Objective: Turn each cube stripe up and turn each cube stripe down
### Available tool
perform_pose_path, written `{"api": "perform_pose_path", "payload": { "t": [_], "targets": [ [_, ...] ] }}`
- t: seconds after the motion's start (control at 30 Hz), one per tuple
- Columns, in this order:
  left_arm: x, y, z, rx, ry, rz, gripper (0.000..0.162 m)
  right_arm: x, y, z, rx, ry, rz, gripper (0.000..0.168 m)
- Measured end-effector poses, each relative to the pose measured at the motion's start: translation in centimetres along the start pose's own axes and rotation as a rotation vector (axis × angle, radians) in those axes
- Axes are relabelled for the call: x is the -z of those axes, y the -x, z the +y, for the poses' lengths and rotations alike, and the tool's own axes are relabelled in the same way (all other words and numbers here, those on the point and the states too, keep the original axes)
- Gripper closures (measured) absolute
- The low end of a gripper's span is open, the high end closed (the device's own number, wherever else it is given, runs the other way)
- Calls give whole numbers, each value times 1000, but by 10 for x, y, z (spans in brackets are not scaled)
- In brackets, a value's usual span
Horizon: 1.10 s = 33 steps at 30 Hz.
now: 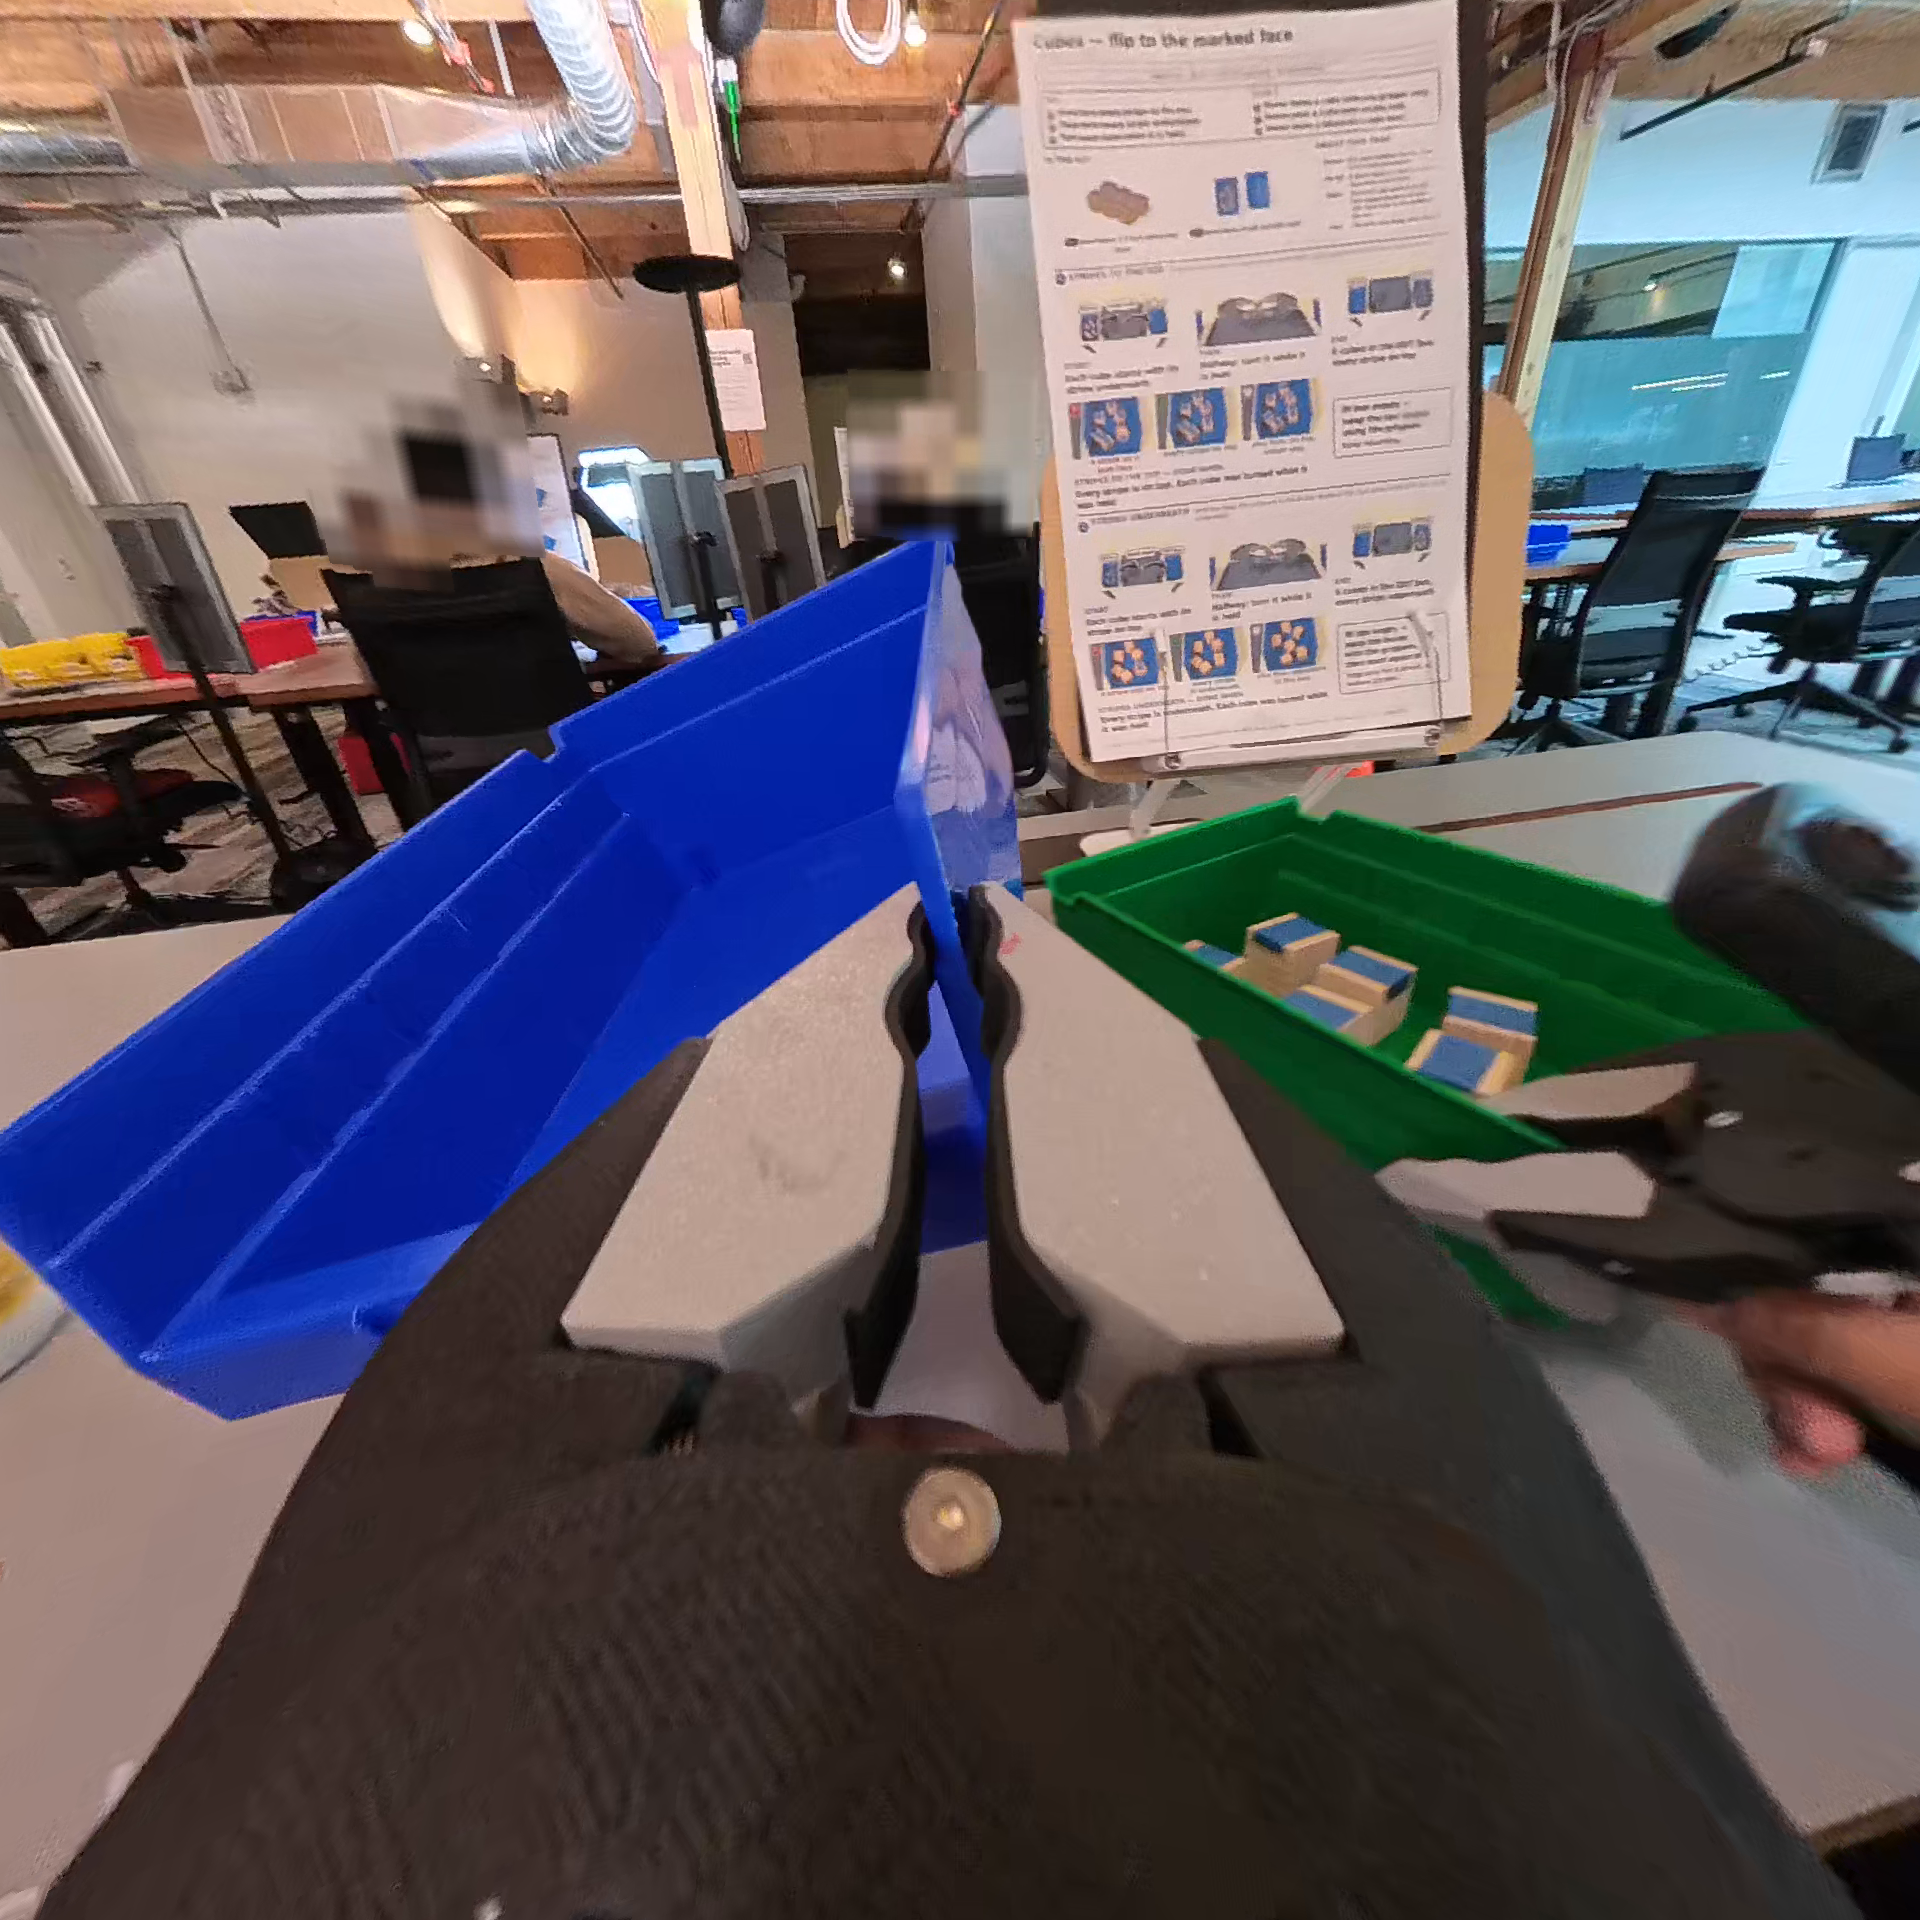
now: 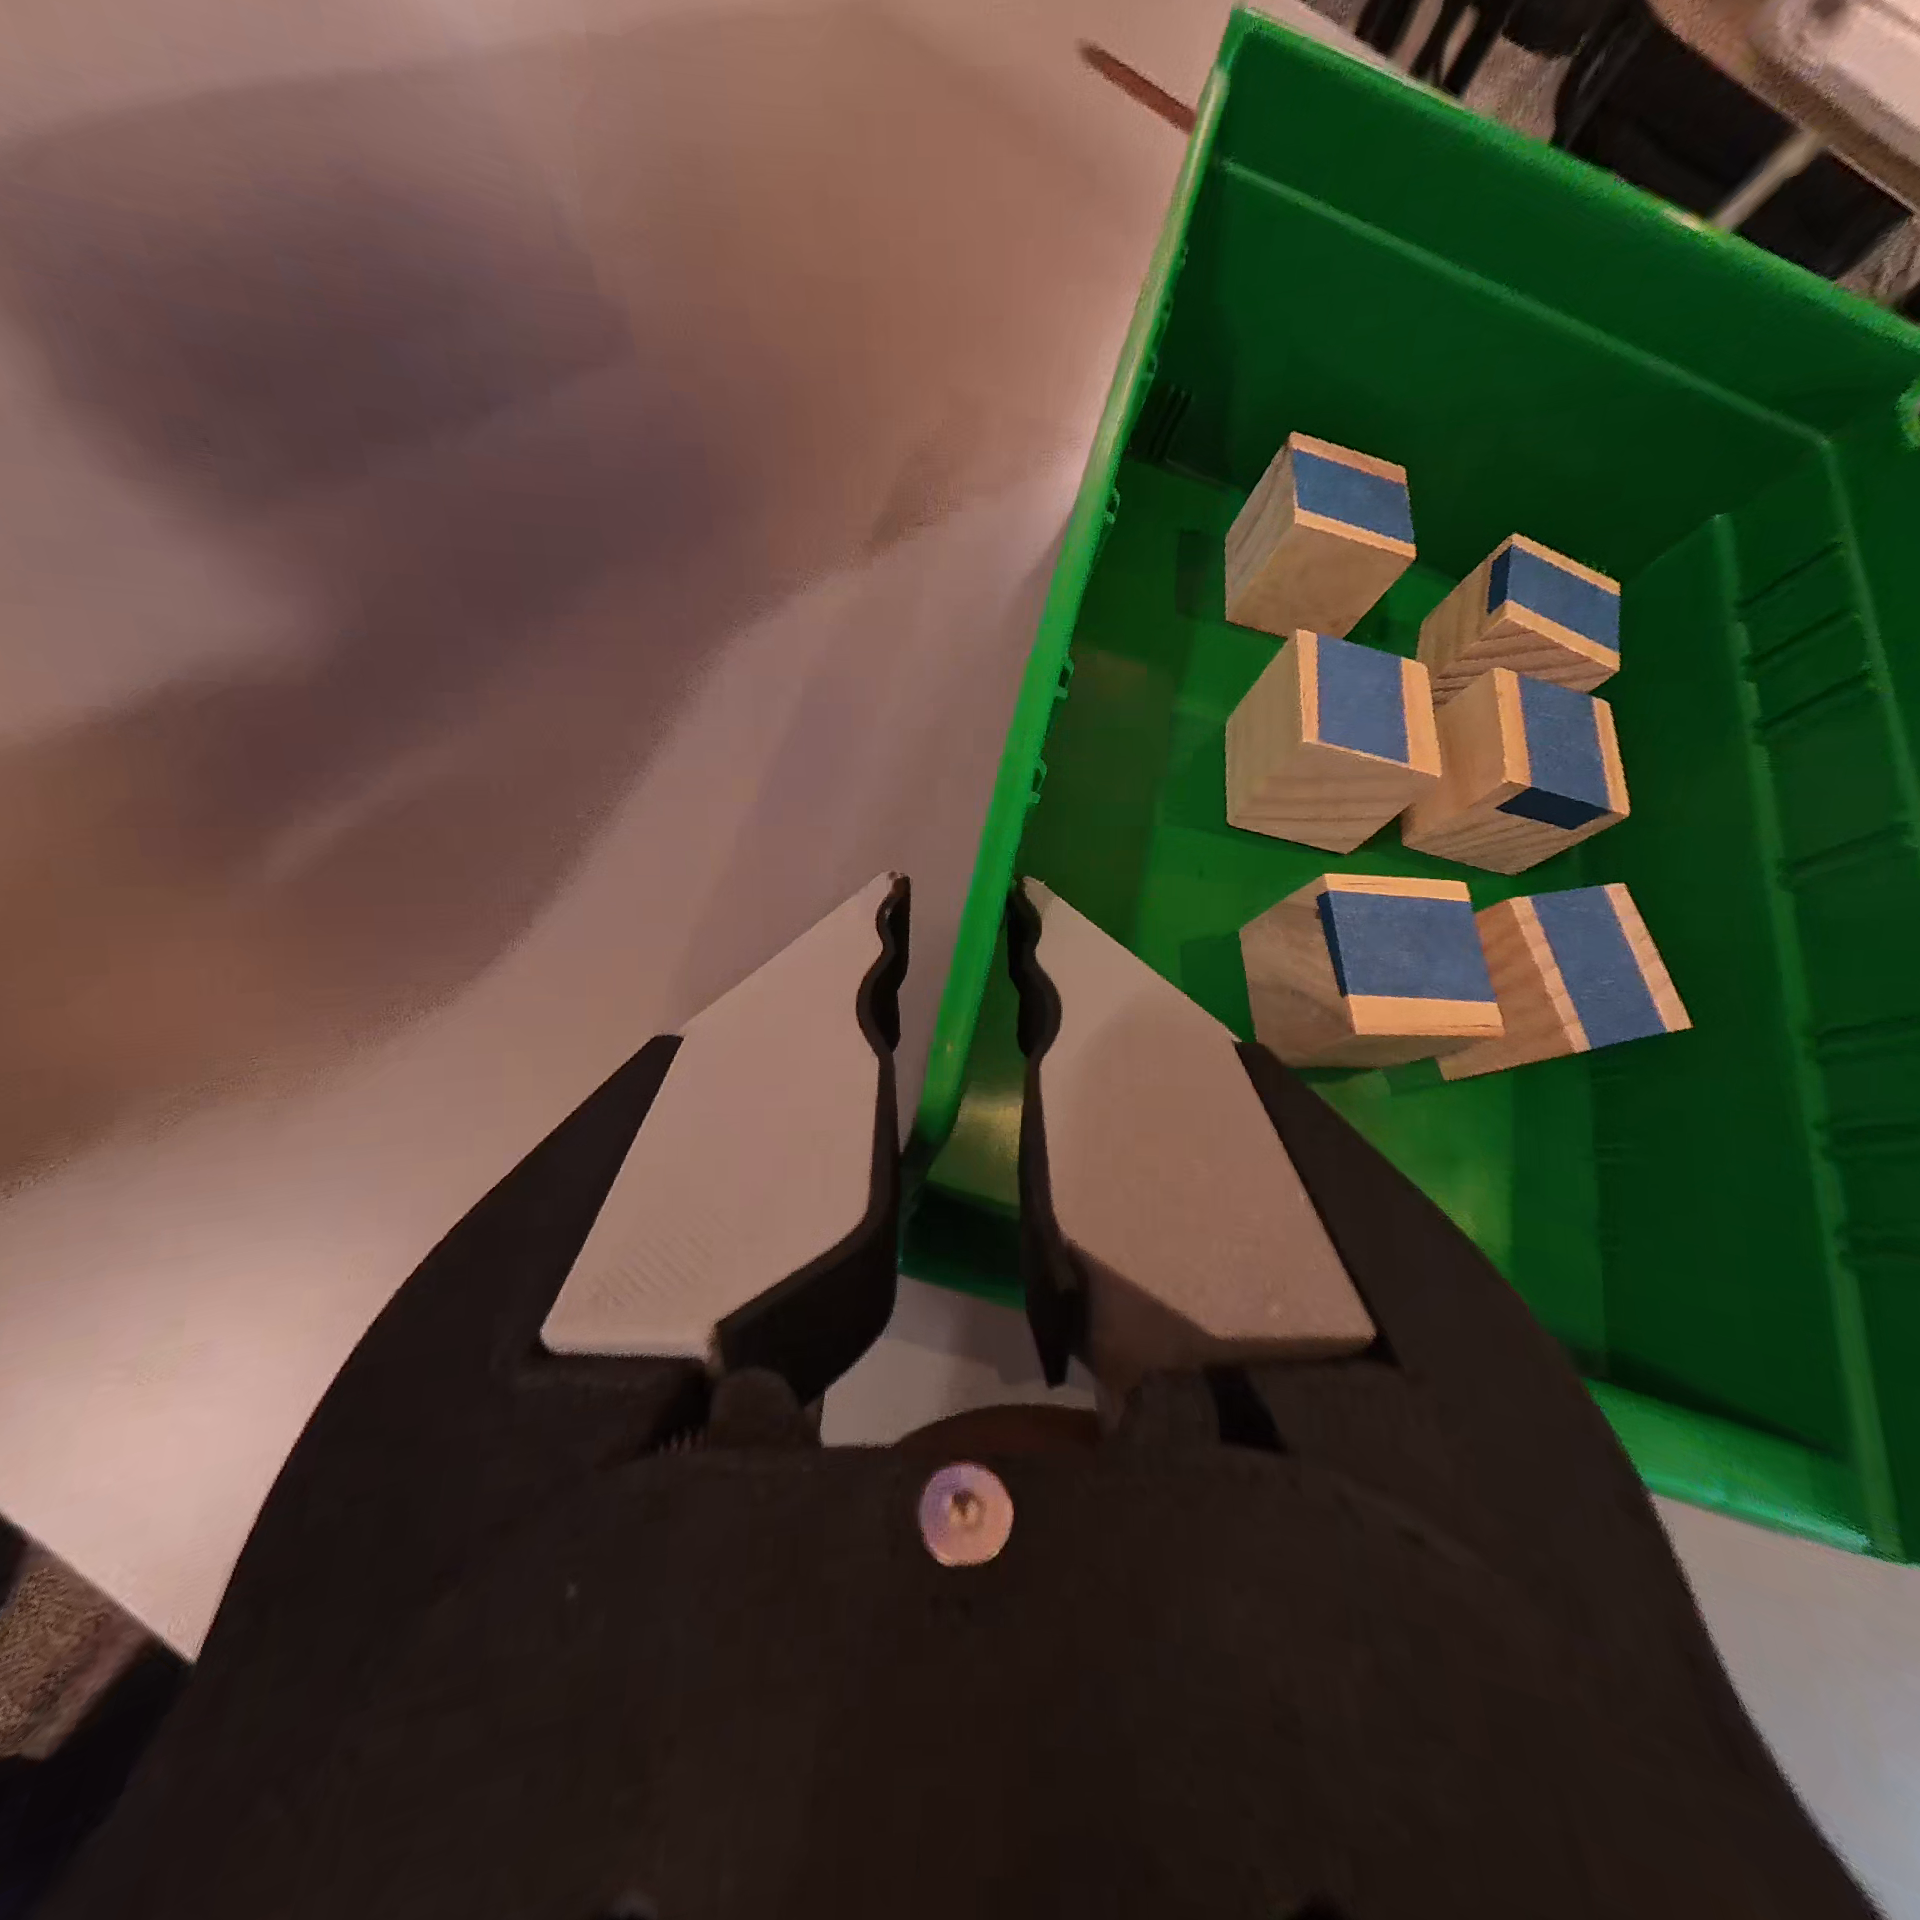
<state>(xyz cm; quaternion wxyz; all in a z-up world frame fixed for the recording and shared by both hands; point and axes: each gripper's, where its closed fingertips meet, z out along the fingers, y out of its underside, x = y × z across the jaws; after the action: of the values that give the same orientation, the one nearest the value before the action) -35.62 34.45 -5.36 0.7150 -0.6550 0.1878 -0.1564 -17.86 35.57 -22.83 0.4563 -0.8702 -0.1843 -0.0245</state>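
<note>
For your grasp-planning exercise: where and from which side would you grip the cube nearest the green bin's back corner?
Probably from above, closing on two opposite bare wooden sides of the cube. Its stripe faces up, it stands apart from the other cubes, and the green bin wall blocks a sideways approach.

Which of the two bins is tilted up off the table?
The blue bin, gripped at its end wall by the left hand-held gripper. It looks empty; the green bin lies flat and holds the cubes.
</note>
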Motion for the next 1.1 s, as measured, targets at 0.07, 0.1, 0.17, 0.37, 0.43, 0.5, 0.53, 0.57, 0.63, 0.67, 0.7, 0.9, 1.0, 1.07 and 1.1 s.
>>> {"api": "perform_pose_path", "payload": {
  "t": [0.07,0.1,0.17,0.37,0.43,0.5,0.53,0.57,0.63,0.67,0.7,0.9,1.0,1.07,1.1],
  "targets": [
    [8,10,-4,-1,-2,-24,160,-13,41,-22,10,-18,-77,145],
    [11,17,-6,0,-6,-40,160,-18,62,-33,25,-20,-137,141],
    [18,28,-9,-9,-14,-77,160,-17,91,-58,37,-32,-218,140],
    [29,39,-17,-108,-13,-175,160,73,80,-110,41,-297,-420,144],
    [29,23,-26,-153,-38,-157,161,101,43,-103,60,-354,-428,138],
    [28,-11,-39,-233,-75,-96,161,122,-6,-87,44,-368,-396,133],
    [27,-33,-46,-280,-95,-49,161,133,-31,-77,28,-373,-384,131],
    [27,-59,-52,-321,-115,5,161,145,-57,-67,10,-377,-364,130],
    [25,-116,-60,-361,-157,130,161,173,-108,-47,-17,-392,-308,131],
    [24,-146,-60,-368,-173,197,160,187,-135,-37,-23,-399,-259,130],
    [22,-176,-59,-374,-181,264,160,200,-161,-25,-24,-402,-197,130],
    [-9,-319,-35,-389,-167,521,159,252,-272,57,-108,-349,18,126],
    [-33,-375,-8,-421,-136,565,159,260,-296,98,-161,-302,62,124],
    [-48,-402,11,-417,-99,573,159,263,-307,118,-181,-279,93,124],
    [-56,-414,21,-409,-79,575,159,263,-310,125,-194,-270,93,124]
  ]
}}
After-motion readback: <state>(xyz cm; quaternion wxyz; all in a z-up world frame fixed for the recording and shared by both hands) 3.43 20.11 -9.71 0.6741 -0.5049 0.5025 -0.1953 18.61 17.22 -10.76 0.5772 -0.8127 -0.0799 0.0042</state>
